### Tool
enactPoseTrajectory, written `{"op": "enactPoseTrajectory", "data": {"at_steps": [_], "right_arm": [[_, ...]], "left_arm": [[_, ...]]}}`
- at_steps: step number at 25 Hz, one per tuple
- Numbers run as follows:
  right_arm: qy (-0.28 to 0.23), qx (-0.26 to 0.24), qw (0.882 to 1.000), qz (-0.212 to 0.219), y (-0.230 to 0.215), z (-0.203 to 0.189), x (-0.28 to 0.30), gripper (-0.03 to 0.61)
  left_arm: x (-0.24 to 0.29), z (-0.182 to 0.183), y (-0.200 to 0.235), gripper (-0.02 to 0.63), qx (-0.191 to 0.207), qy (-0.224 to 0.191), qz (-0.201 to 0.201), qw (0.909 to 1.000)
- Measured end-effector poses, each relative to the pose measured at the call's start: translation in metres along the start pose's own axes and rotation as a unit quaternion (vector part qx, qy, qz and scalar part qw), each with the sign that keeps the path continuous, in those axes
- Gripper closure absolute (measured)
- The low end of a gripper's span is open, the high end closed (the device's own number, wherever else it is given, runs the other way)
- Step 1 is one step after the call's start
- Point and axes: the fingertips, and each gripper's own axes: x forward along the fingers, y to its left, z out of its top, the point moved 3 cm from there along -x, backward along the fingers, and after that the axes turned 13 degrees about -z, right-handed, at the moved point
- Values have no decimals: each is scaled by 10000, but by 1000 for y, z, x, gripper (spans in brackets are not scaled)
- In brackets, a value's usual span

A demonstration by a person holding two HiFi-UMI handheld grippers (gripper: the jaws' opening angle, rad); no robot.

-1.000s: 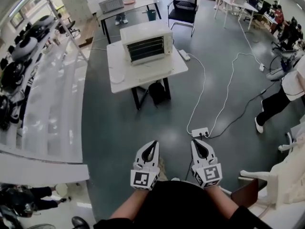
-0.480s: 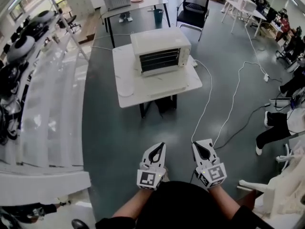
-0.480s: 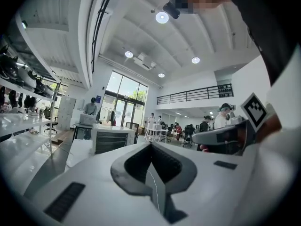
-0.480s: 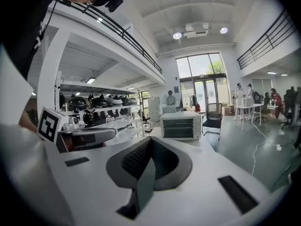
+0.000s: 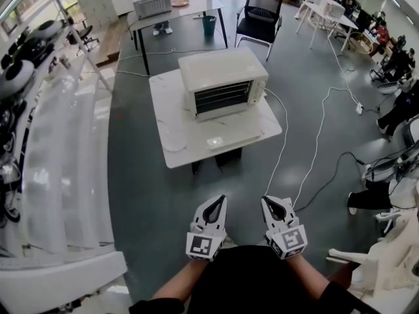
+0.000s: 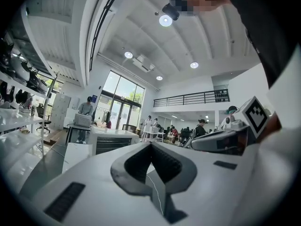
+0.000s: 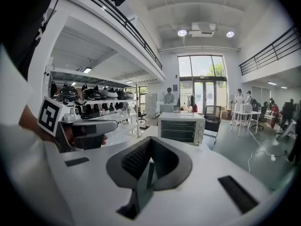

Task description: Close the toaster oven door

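the toaster oven (image 5: 221, 70) sits on a white bench (image 5: 171, 120) in the middle of the room, its dark front with rack bars facing the person. it is well apart from both grippers. the left gripper (image 5: 219, 201) and the right gripper (image 5: 266, 201) are held side by side over the grey floor (image 5: 147, 195), close to the person's body, tips pointing toward the bench. each has its jaws together with nothing between them. a white cable (image 5: 285, 150) trails across the floor from the bench's right side.
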Motion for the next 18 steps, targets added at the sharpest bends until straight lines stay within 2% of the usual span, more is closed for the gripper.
{"op": "enactPoseTrajectory", "data": {"at_steps": [5, 12, 15, 18], "right_arm": [[-50, -34, 9999, 118, 9, 9, 20, 558], [-75, -77, 9998, 145, 11, 12, 51, 558], [-135, -13, 9996, 248, 9, 13, 65, 558], [-154, 27, 9990, 419, 5, 14, 89, 558]], "left_arm": [[-2, -4, 27, 597, -155, 13, 69, 9999], [-7, -4, 53, 597, -235, -115, 436, 9987], [-2, -1, 57, 597, -126, -107, 441, 9989], [14, -2, 61, 597, 32, 187, 317, 9993]]}}
